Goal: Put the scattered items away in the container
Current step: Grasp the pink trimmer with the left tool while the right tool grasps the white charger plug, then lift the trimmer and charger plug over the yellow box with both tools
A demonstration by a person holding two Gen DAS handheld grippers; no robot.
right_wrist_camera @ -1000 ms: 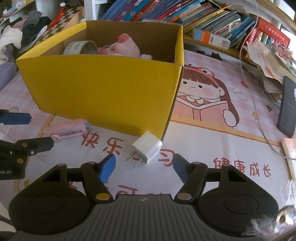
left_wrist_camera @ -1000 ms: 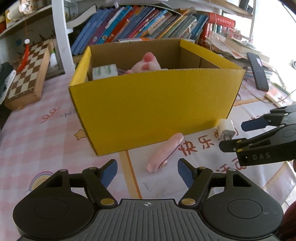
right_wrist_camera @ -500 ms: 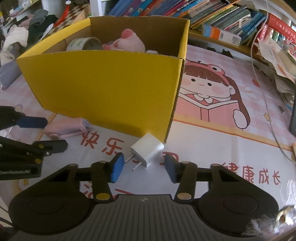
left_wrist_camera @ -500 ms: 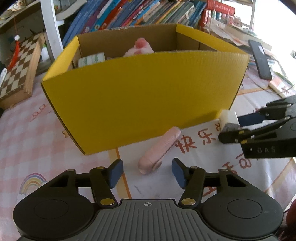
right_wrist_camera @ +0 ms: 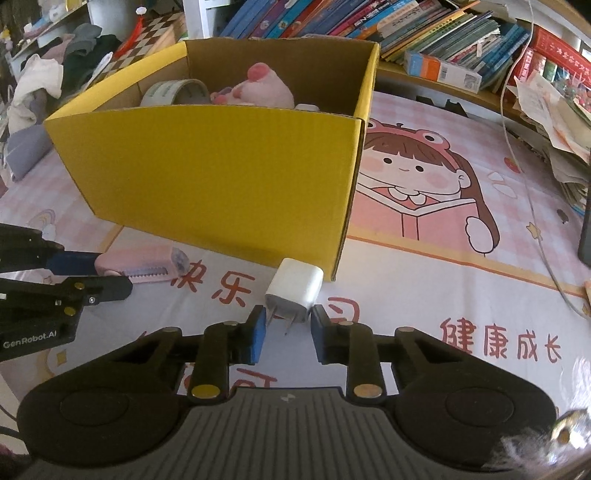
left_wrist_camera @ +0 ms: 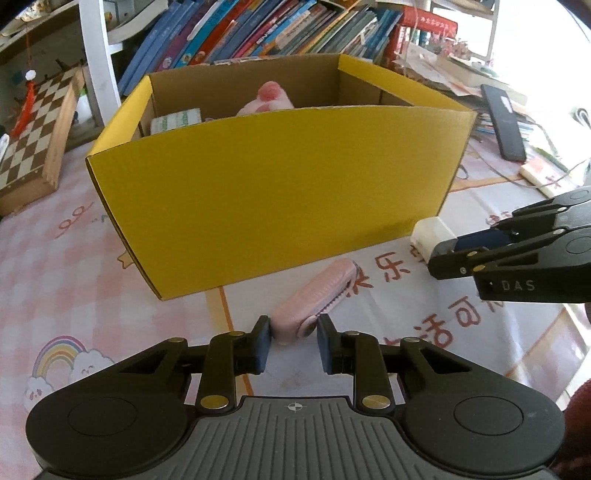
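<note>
A yellow cardboard box [left_wrist_camera: 273,195] stands on the mat and holds a pink plush toy [left_wrist_camera: 267,99] and a tape roll [right_wrist_camera: 175,92]. A pink folding comb [left_wrist_camera: 317,299] lies in front of the box. My left gripper [left_wrist_camera: 293,341] has its pads on both sides of the comb's near end, shut on it. A white plug charger [right_wrist_camera: 293,290] lies by the box's right corner. My right gripper [right_wrist_camera: 286,332] has its pads on both sides of the charger's pronged end, shut on it. The right gripper also shows in the left wrist view [left_wrist_camera: 448,254].
A cartoon-printed mat [right_wrist_camera: 424,206] covers the table. Books [left_wrist_camera: 258,33] line the shelf behind the box. A chessboard box [left_wrist_camera: 33,136] sits at the far left. A black phone [left_wrist_camera: 504,122] and a cable [right_wrist_camera: 532,192] lie at the right. Clothes [right_wrist_camera: 44,85] are piled far left.
Both grippers moved forward and down and narrowed: the left closed around the comb's end, the right closed around the charger.
</note>
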